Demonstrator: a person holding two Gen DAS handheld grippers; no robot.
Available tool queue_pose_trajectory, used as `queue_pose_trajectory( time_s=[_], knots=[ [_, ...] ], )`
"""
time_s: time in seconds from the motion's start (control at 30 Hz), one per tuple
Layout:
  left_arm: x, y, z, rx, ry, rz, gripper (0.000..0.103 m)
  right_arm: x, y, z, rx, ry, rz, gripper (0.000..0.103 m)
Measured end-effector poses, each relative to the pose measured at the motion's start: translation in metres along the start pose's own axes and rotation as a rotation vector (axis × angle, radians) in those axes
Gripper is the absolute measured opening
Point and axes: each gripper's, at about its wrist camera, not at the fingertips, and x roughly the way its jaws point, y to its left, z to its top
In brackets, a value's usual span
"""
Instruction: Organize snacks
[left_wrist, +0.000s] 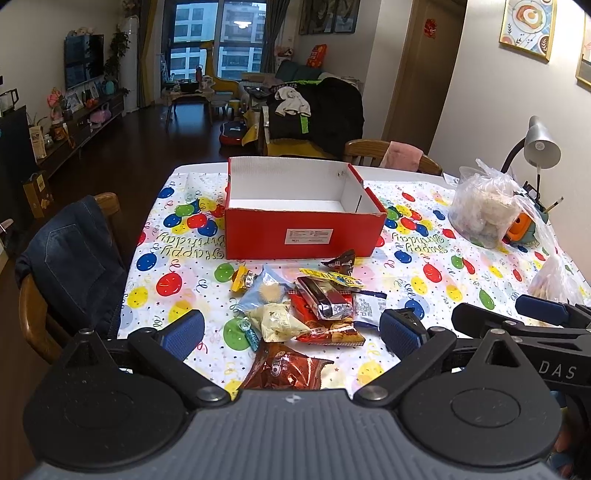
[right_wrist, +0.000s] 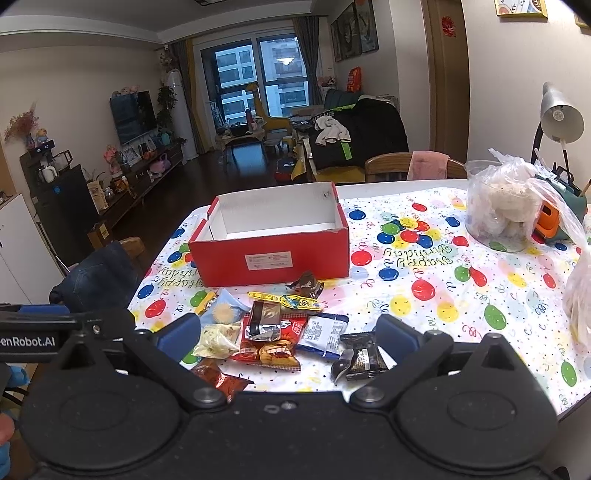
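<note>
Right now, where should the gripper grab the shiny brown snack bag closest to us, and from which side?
Probably by its crimped right end. The brown snack bag lies flat, apart from the pile, and that flat, thin end points onto bare tablecloth. Come down from above with the open left gripper, jaws across the seal; the puffy middle might slip.

The tablecloth (left_wrist: 417, 266) carries "Happy Birthday" in looping script, upside down from both cameras, once at 9 o'clock of the red box (left_wrist: 303, 236) and once at 3 o'clock of it; the box's white label (right_wrist: 269, 261) has print too small to read. The right gripper (left_wrist: 517, 332), at 3 o'clock in the left wrist view, shows "DAS"; the left gripper (right_wrist: 55, 332), at 9 o'clock in the right wrist view, shows "enRobot.AI", cut off at the edge.
</note>
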Motion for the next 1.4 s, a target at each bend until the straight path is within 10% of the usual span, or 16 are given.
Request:
queue_pose_trajectory(
  time_s=[1.4],
  knots=[
    [0.0049,-0.0034,0.001,-0.003,0.007,-0.011,0.102,-0.0007,0.0001,0.0012,0.006,0.001,-0.016,0.101]
  ],
)
